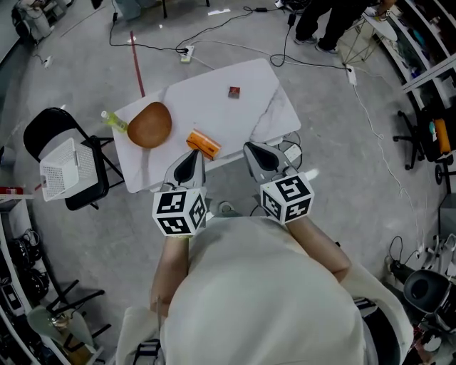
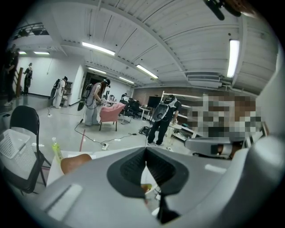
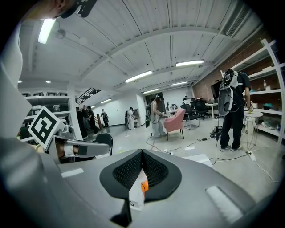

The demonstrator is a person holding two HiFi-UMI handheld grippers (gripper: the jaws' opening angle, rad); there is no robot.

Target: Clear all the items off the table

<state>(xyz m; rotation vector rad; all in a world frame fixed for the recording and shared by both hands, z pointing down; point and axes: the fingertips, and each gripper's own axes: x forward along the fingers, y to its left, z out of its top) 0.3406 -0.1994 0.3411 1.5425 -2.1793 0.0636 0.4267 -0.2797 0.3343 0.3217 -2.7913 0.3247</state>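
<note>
A white table (image 1: 249, 107) carries a brown bowl (image 1: 149, 125), a yellow-green bottle (image 1: 114, 121) at its left edge, an orange box (image 1: 203, 144) near the front edge, and a small dark red item (image 1: 234, 92) farther back. My left gripper (image 1: 192, 155) hangs shut just in front of the orange box, with nothing in it. My right gripper (image 1: 253, 150) is shut and empty at the table's front right edge. In the left gripper view the shut jaws (image 2: 145, 151) partly hide the table; the bowl (image 2: 75, 162) and bottle (image 2: 56, 149) show at the left. The orange box (image 3: 143, 187) peeks through the right gripper (image 3: 142, 153).
A black folding chair (image 1: 53, 128) holding a white basket (image 1: 68, 167) stands left of the table. Cables and a power strip (image 1: 187, 53) lie on the floor behind it. A person (image 1: 328, 21) stands at the far right, near an office chair (image 1: 427, 139).
</note>
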